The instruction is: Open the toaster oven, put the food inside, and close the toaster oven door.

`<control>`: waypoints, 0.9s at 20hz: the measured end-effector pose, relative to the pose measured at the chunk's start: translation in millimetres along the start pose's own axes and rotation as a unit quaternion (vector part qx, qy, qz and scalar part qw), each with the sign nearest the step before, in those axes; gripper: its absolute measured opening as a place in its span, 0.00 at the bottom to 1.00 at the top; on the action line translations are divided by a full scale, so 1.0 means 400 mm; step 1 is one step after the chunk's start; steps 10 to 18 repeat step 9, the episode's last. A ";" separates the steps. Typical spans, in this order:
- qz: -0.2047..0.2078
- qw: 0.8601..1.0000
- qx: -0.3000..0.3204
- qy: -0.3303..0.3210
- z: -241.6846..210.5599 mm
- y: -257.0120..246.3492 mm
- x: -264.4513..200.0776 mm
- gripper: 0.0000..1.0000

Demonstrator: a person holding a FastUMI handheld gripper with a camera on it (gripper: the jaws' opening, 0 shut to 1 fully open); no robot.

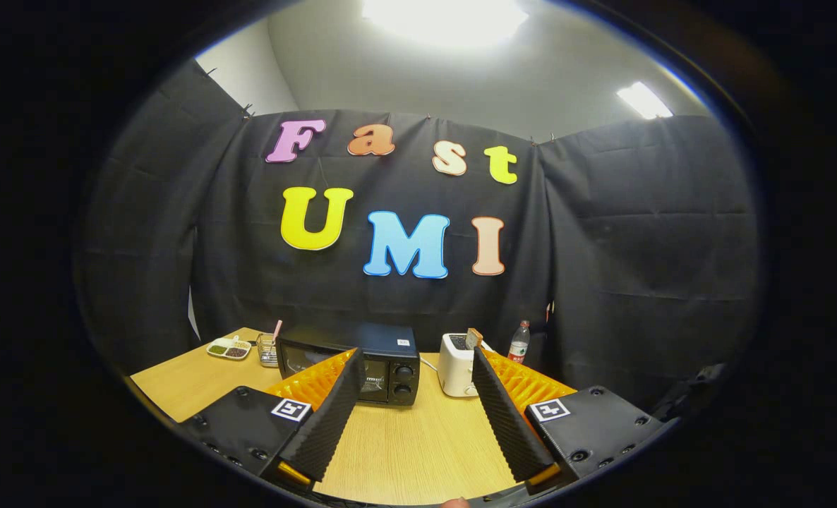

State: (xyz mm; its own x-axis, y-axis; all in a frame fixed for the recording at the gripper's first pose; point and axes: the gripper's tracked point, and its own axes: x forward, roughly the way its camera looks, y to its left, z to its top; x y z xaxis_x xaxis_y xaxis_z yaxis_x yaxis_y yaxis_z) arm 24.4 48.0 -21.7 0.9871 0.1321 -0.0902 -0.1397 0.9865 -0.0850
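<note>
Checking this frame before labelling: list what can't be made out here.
- Oven: left finger covers part of its door; food unseen.
- Toaster: right finger hides one side.
- Dish, cup, bottle: too small for detail.
- Gripper: open, holding nothing.

toaster oven front partly hidden behind tool finger

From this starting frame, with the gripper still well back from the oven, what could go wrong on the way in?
1. The gripper is open and empty; the toaster oven, door shut, sits beyond its fingers, partly hidden behind one finger, so aiming for the handle may be off.
2. The white toaster and a bottle stand close beside it and could be knocked.
3. A glass and a snack dish crowd its other side.
</note>
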 end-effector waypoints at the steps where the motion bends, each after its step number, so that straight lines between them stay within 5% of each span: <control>1: -0.002 1.000 0.002 -0.001 0.002 -0.003 -0.001 0.97; 18: -0.012 1.000 0.016 0.002 0.005 -0.020 -0.012 0.97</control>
